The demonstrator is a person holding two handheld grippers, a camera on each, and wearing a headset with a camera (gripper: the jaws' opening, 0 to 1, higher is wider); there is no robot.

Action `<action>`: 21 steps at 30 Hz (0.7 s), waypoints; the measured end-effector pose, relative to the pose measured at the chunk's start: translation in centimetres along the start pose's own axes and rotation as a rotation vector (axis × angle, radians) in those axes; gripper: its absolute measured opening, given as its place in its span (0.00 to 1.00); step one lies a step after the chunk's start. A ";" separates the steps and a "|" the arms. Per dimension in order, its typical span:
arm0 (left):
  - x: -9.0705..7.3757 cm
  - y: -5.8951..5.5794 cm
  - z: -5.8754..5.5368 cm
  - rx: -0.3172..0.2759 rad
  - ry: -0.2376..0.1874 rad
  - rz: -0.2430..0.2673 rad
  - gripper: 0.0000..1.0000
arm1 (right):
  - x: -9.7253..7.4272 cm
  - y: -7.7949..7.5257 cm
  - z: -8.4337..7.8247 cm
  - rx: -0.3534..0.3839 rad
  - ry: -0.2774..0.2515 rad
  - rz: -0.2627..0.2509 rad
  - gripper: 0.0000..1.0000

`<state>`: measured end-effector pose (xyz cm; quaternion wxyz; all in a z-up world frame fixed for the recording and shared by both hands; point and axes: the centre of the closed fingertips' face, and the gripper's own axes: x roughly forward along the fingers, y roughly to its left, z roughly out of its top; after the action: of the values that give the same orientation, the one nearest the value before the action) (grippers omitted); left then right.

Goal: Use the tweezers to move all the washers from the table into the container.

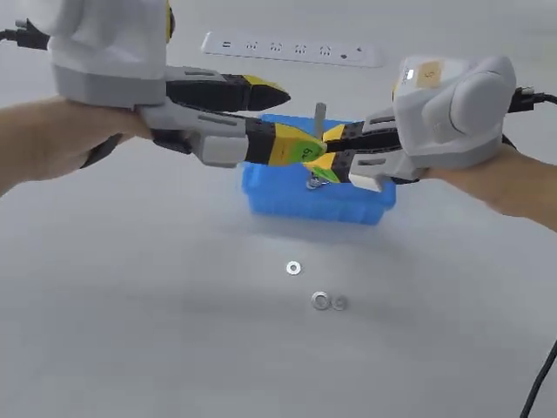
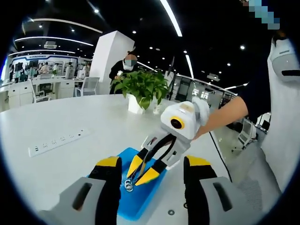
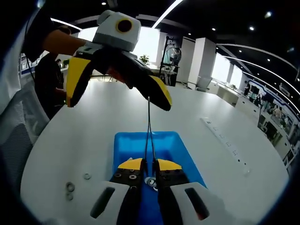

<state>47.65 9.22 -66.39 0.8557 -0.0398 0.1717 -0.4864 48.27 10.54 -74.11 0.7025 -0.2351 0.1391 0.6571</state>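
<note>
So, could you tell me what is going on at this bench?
A person is moving washers into a blue container with tweezers. The right hand-held gripper is shut on the tweezers, and what looks like a washer sits at their tips above the container. The left hand-held gripper is open and close beside the right one. Three more washers lie on the table.

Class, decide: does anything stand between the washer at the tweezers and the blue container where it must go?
Nothing visible does. The washer hangs by the tweezers in the right claw, over the open blue container; the left claw is open, not beneath it.
</note>
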 end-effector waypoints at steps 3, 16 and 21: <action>0.9 0.2 -0.2 0.010 0.020 0.006 0.46 | -0.1 0.2 0.0 -0.002 0.001 0.005 0.11; 1.9 0.5 -1.0 0.109 0.101 0.033 0.21 | 0.1 0.6 0.5 -0.010 -0.010 0.019 0.11; 2.3 -0.8 -0.7 0.110 0.104 -0.019 0.19 | 0.2 0.6 0.3 -0.005 -0.003 0.023 0.11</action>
<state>47.80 6.87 -67.48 0.8419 0.0309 0.1885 -0.5046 47.63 10.88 -74.08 0.6945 -0.2345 0.1393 0.6658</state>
